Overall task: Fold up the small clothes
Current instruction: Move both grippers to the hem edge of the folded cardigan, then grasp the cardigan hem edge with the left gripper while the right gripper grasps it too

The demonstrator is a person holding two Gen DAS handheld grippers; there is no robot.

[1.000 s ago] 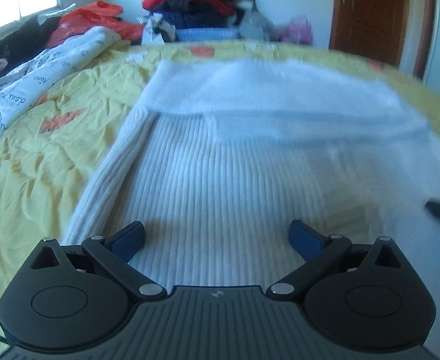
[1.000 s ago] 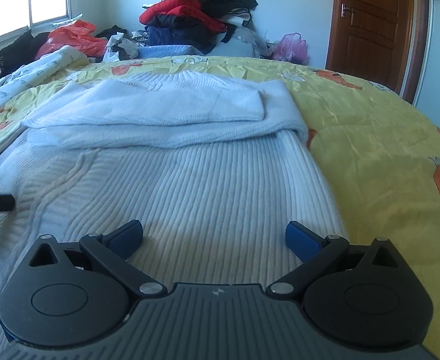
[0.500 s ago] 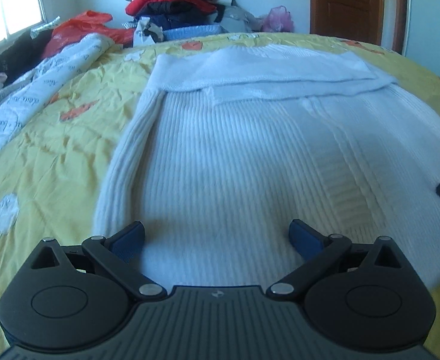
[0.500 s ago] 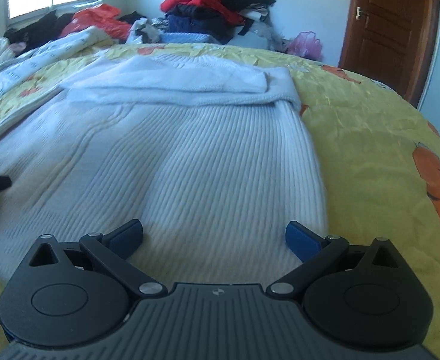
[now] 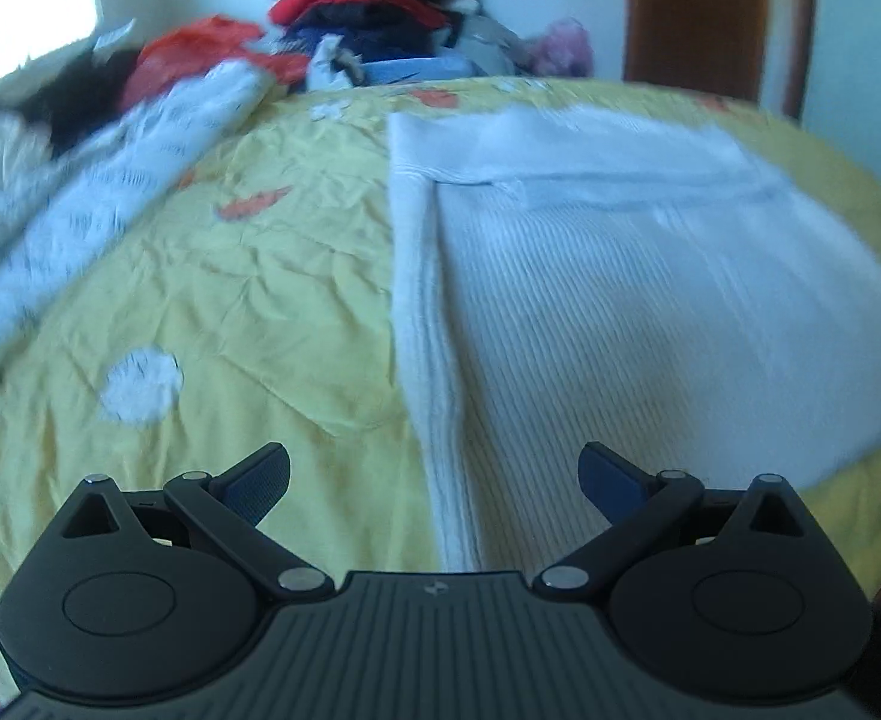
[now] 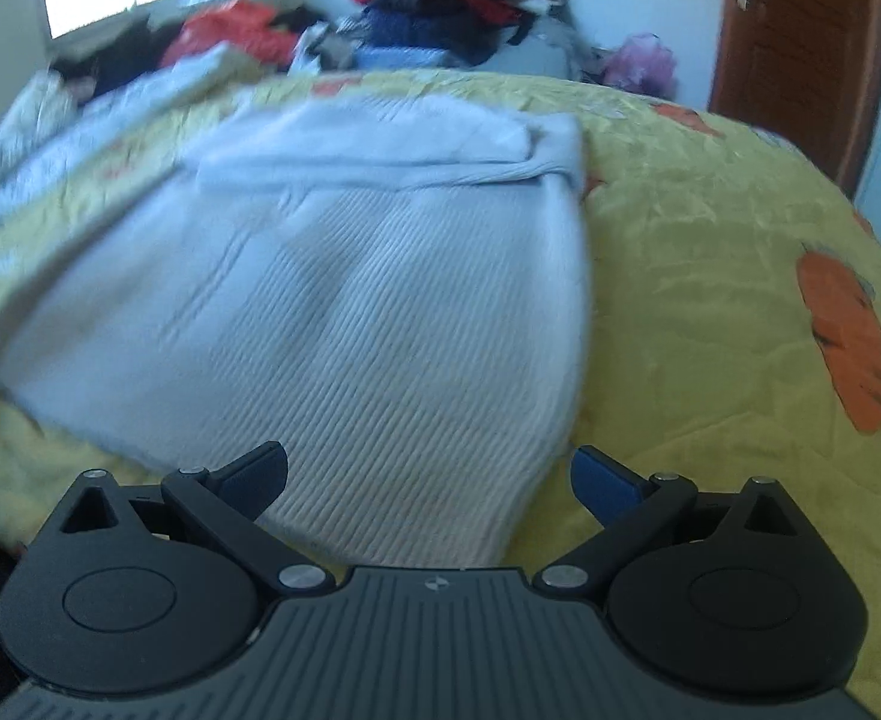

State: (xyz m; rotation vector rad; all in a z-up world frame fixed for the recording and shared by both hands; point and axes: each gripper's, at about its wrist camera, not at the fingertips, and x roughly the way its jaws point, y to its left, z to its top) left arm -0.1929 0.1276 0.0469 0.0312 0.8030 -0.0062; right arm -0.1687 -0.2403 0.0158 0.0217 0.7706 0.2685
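Yellow bedspread (image 5: 212,300), white sweater (image 6: 380,300) (no legible writing)

A yellow bedspread (image 6: 710,276) with orange prints; piled clothes (image 6: 458,6) behind it; a brown door (image 6: 800,30) at right.

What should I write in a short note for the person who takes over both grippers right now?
Left gripper: open, empty, over the sweater's left near corner.
Right gripper: open, empty, over its right near corner.
White ribbed sweater: flat on the yellow bedspread, far end already folded over the body.
Done: that far fold.
Left: probably grip the near hem and fold it toward the far end.
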